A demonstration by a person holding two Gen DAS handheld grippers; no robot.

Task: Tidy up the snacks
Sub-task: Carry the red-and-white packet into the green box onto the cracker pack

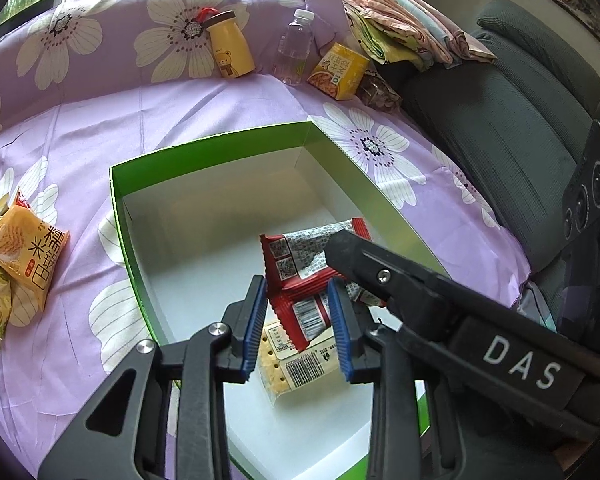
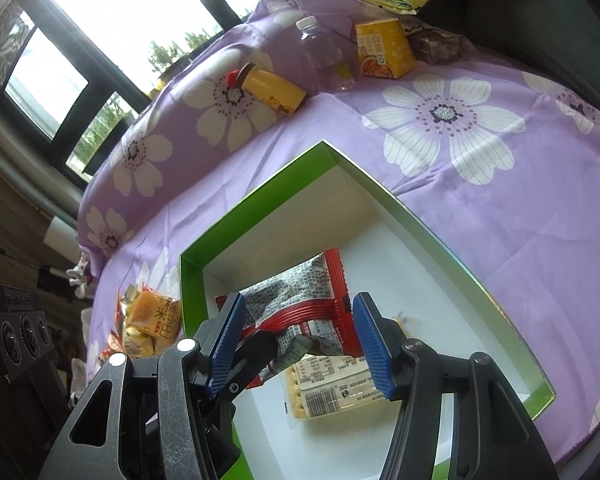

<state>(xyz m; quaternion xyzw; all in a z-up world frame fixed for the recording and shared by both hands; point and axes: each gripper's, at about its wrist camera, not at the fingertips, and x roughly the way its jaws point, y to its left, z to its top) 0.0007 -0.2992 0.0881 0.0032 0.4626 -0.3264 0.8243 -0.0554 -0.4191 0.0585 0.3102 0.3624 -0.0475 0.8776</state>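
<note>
A green box with a white inside (image 1: 120,216) (image 2: 192,280) lies open on the purple flowered cloth. Inside lie a cracker pack (image 1: 300,364) (image 2: 336,388) and a red snack packet (image 1: 300,264) (image 2: 300,292). My left gripper (image 1: 300,316) is over the box with its blue pads on either side of the red packet's lower end. My right gripper (image 2: 300,340) is open around the same packet; one of its black fingers (image 1: 352,252) rests on the packet. A pile of yellow snack packs (image 1: 16,256) (image 2: 148,320) lies on the cloth left of the box.
At the back of the cloth stand a yellow bear bottle (image 1: 230,46) (image 2: 276,90), a clear water bottle (image 1: 296,46) (image 2: 324,56) and a yellow carton (image 1: 338,72) (image 2: 384,48). Folded cloths (image 1: 400,28) and a dark grey seat (image 1: 512,120) are at the right.
</note>
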